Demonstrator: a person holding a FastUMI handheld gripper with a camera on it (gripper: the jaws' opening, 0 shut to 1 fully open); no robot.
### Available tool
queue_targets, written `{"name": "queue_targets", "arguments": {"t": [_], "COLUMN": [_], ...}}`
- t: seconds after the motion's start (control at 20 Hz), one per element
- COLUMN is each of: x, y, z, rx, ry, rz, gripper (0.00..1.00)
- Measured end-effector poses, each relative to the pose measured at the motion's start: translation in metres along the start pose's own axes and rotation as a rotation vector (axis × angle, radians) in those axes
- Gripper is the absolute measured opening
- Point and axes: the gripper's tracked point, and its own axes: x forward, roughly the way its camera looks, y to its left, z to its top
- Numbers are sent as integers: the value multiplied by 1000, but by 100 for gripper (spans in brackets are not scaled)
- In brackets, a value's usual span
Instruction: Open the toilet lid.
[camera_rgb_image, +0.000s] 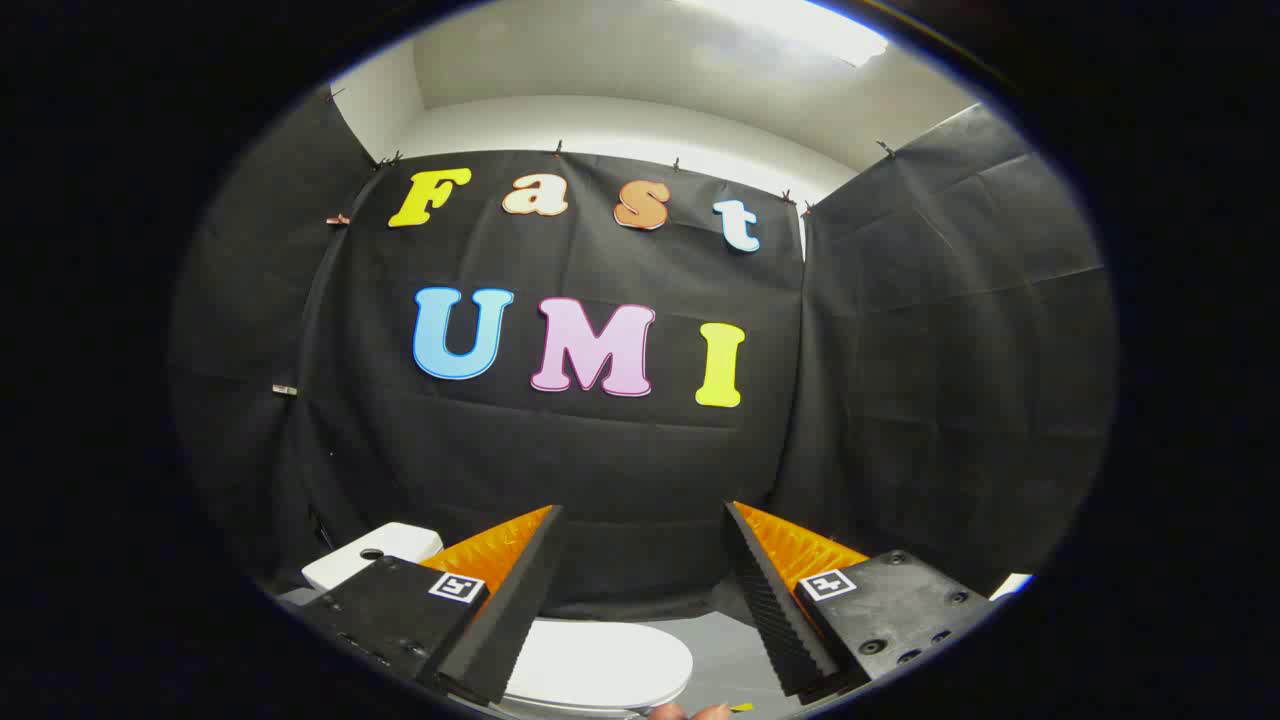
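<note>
Tongs: we see the gripper (645, 530) spread wide, holding nothing
Toilet lid (600, 662): closed, below and between the fingers
Tank (372, 552): beside the left finger

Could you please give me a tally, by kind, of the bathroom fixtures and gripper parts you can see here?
Toilet lid, white, down: 1
Toilet tank, white, behind the left finger: 1
Gripper fingers, spread apart with nothing between them: 2
Total: 4
</note>
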Motion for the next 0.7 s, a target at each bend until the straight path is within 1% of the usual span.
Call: {"name": "queue_targets", "arguments": {"t": [0.35, 0.7], "x": [3, 3], "y": [15, 12], "z": [-5, 0], "rx": [15, 25], "ry": [16, 0], "rz": [26, 19], "gripper": [98, 98]}}
